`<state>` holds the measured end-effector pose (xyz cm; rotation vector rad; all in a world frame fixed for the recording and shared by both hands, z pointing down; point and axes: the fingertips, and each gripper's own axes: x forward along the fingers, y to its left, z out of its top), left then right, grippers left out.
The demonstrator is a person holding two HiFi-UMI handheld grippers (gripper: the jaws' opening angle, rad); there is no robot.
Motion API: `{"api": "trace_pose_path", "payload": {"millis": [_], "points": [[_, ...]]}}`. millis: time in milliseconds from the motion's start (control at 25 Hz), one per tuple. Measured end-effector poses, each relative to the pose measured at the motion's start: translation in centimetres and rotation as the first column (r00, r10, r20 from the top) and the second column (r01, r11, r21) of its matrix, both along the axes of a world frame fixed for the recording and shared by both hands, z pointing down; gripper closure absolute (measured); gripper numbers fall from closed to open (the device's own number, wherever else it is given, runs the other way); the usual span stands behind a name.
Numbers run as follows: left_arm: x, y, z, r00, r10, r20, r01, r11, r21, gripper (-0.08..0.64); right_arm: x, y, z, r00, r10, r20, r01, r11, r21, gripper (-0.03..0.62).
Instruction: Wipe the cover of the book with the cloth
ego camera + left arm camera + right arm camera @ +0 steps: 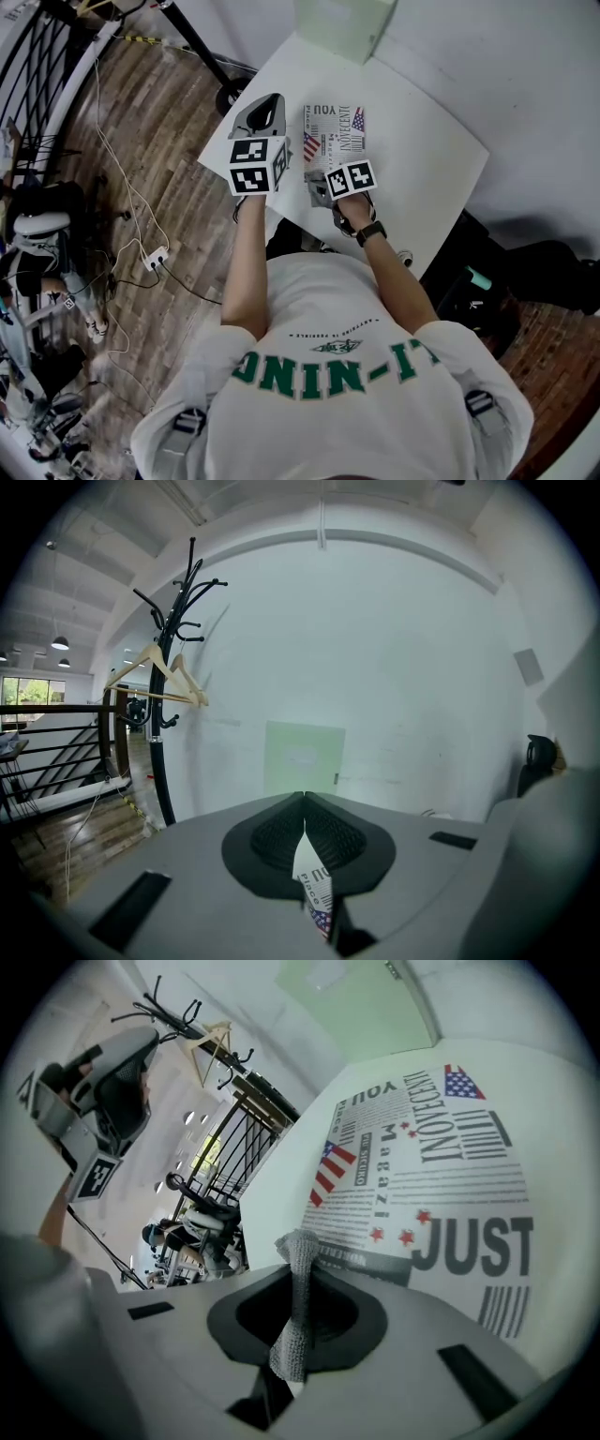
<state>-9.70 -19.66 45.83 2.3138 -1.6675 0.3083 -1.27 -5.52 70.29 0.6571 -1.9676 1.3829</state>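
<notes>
The book (334, 139) lies flat on the white table (422, 141), its cover printed like a newspaper with flags and "JUST" (441, 1185). My right gripper (322, 184) sits over the book's near edge, shut on a grey knitted cloth (296, 1307) that stands up between its jaws (300, 1265). My left gripper (265, 111) hovers in the air just left of the book, jaws shut (303, 795) with nothing in them. A strip of the cover (314, 878) shows through the gap behind its tips. The right gripper view has it high at the left (117, 1091).
A pale green box (345, 23) stands at the table's far edge (302, 759). A black coat rack (169, 667) with a wooden hanger rises beyond the table's left corner. Cables and a power strip (153, 257) lie on the wooden floor at left. Dark bags (487, 281) sit at right.
</notes>
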Motion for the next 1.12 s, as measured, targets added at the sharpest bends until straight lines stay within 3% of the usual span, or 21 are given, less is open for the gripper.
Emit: {"api": "trace_pose_path", "payload": {"millis": [160, 440, 560, 720, 840, 920, 960, 1120], "points": [[1.4, 0.1, -0.3, 1.000, 0.020, -0.001, -0.020, 1.000, 0.007, 0.546, 4.8, -0.7, 0.1, 0.994, 0.105, -0.008, -0.105, 0.994, 0.010, 0.554], [3.8, 0.9, -0.6, 0.998, 0.063, -0.003, -0.063, 0.998, 0.014, 0.546, 13.7, -0.8, -0.2, 0.958, 0.282, -0.052, -0.281, 0.959, 0.035, 0.554], [4.5, 1.1, -0.7, 0.998, 0.069, -0.003, -0.069, 0.997, 0.017, 0.546, 14.6, -0.7, -0.1, 0.959, 0.275, -0.071, -0.271, 0.961, 0.058, 0.554], [4.3, 1.4, -1.3, 0.998, 0.058, -0.002, -0.058, 0.998, 0.029, 0.546, 14.3, -0.7, -0.2, 0.970, 0.192, -0.146, -0.179, 0.979, 0.095, 0.554], [3.4, 1.7, -1.5, 0.999, 0.032, 0.001, -0.032, 0.999, 0.029, 0.545, 12.7, -2.2, -2.6, 0.978, 0.191, -0.086, -0.177, 0.973, 0.151, 0.552], [3.0, 1.8, -1.8, 1.000, 0.019, 0.004, -0.019, 0.999, 0.032, 0.546, 11.5, -4.6, -6.1, 0.979, 0.200, -0.032, -0.185, 0.946, 0.266, 0.552], [2.8, 1.8, -2.0, 1.000, 0.016, 0.006, -0.016, 0.999, 0.035, 0.545, 11.2, -5.9, -8.1, 0.979, 0.201, -0.028, -0.178, 0.919, 0.352, 0.552], [0.9, 1.7, -2.9, 1.000, -0.019, 0.004, 0.019, 0.999, 0.047, 0.546, 10.1, -10.0, -17.2, 0.978, 0.207, -0.003, -0.153, 0.736, 0.659, 0.551]]}}
